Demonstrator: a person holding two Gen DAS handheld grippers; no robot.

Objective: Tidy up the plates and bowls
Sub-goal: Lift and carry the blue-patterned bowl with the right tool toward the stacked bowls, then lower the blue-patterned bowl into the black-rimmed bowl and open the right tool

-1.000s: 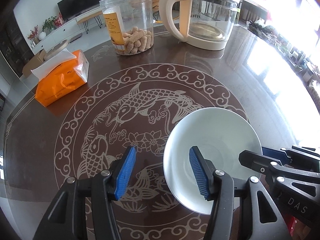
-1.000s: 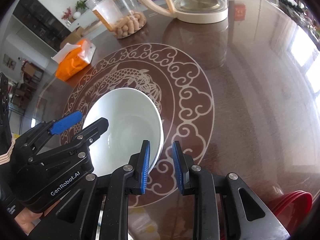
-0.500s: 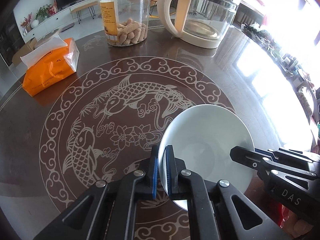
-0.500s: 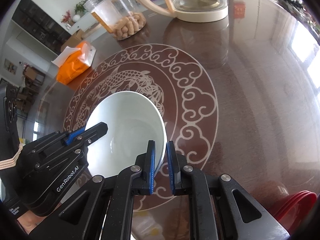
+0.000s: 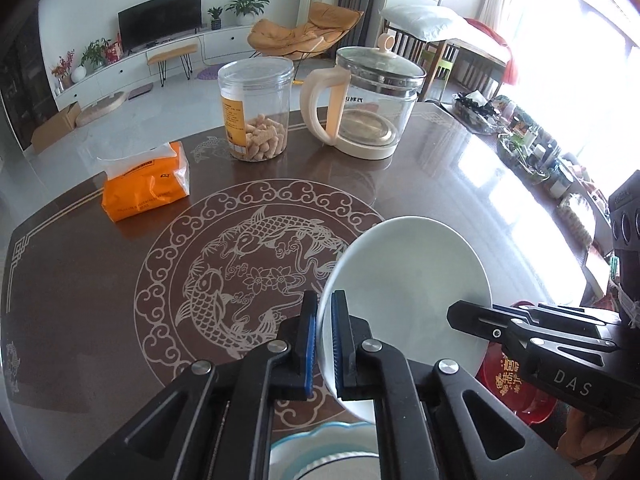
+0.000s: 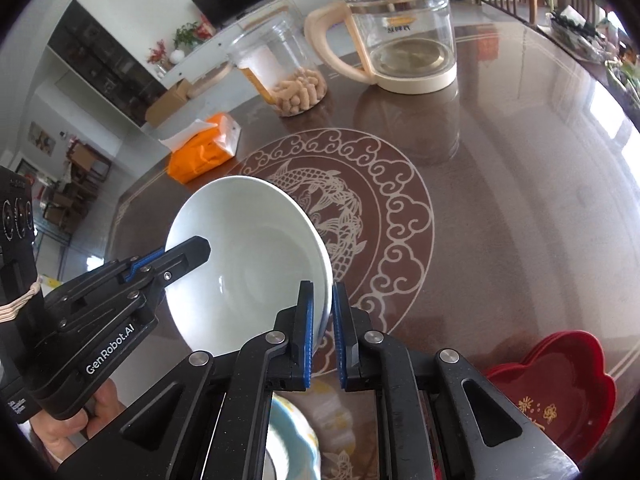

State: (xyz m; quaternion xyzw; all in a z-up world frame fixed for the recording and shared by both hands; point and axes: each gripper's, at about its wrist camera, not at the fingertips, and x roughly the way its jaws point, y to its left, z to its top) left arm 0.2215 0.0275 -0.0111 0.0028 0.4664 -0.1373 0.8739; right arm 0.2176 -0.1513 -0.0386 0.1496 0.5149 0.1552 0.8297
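Observation:
A white bowl [image 5: 408, 292] [image 6: 248, 256] hangs tilted above the brown table, held from both sides. My left gripper [image 5: 324, 340] is shut on its left rim, blue pads clamping the edge. My right gripper [image 6: 322, 328] is shut on the opposite rim. Each gripper shows in the other's view: the right one [image 5: 464, 316] at the bowl's right edge, the left one [image 6: 200, 246] at its left edge. A red flower-shaped plate [image 6: 560, 384] [image 5: 516, 380] lies on the table at the lower right. A light blue scalloped plate [image 5: 320, 452] [image 6: 292, 440] lies under the grippers near the front edge.
A glass kettle [image 5: 368, 100] with a cream handle, a clear jar of snacks [image 5: 256, 108] and an orange tissue pack [image 5: 144, 180] stand at the far side of the table [image 5: 80, 280]. The fish pattern [image 5: 256, 272] marks its middle.
Both grippers closed on the bowl's rim, then lifted it off the table. The views rose, and the red and blue plates came into sight below.

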